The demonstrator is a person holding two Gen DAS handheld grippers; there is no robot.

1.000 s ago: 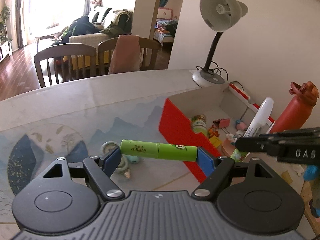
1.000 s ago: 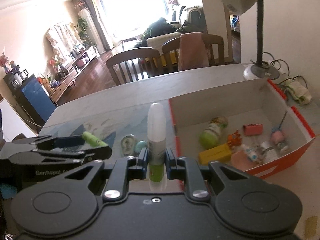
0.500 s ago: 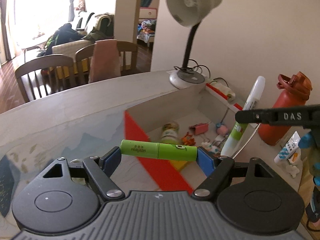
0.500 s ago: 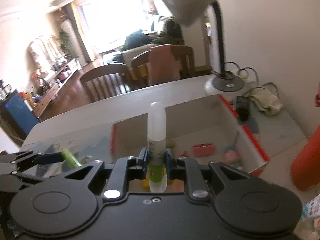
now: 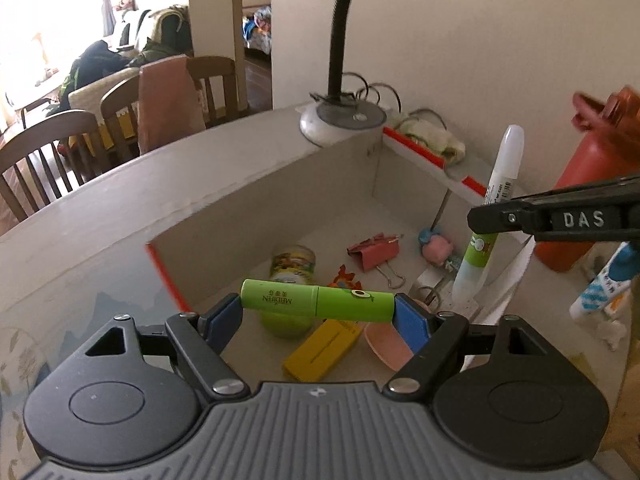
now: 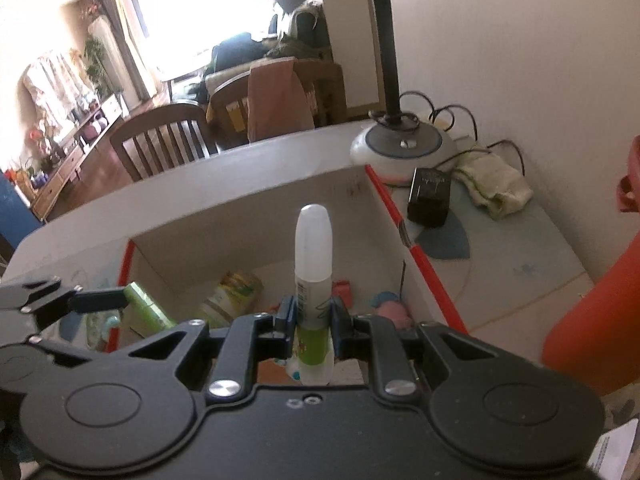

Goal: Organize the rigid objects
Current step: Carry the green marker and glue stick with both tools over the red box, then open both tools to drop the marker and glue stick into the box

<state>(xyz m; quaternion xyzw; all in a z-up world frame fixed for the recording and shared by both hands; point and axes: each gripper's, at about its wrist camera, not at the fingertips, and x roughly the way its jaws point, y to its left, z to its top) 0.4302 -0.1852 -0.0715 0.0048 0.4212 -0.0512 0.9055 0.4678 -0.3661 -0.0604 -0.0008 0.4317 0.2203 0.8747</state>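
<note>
My left gripper (image 5: 318, 310) is shut on a green lip-balm tube (image 5: 318, 302), clamped end to end between the blue pads, above the near part of the red-edged cardboard box (image 5: 256, 184). My right gripper (image 6: 313, 318) is shut on a white-capped glue bottle with a green label (image 6: 313, 256), held upright over the same box (image 6: 248, 204). In the left wrist view that glue bottle (image 5: 490, 216) and the right gripper's black finger (image 5: 552, 218) hang over the box's right side. In the right wrist view the green tube (image 6: 146, 308) shows at the left.
The box holds a small yellow-green jar (image 5: 292, 270), a yellow block (image 5: 324, 350), a pink binder clip (image 5: 376, 250), a pink dish (image 5: 386, 346) and small toys. A desk lamp (image 5: 344, 122) stands behind it. A red bottle (image 5: 592, 188) and a tube (image 5: 600, 286) stand right.
Both grippers have moved right and lower, from over the patterned table top to above the box, each still holding its object. The lamp and box look much closer.
</note>
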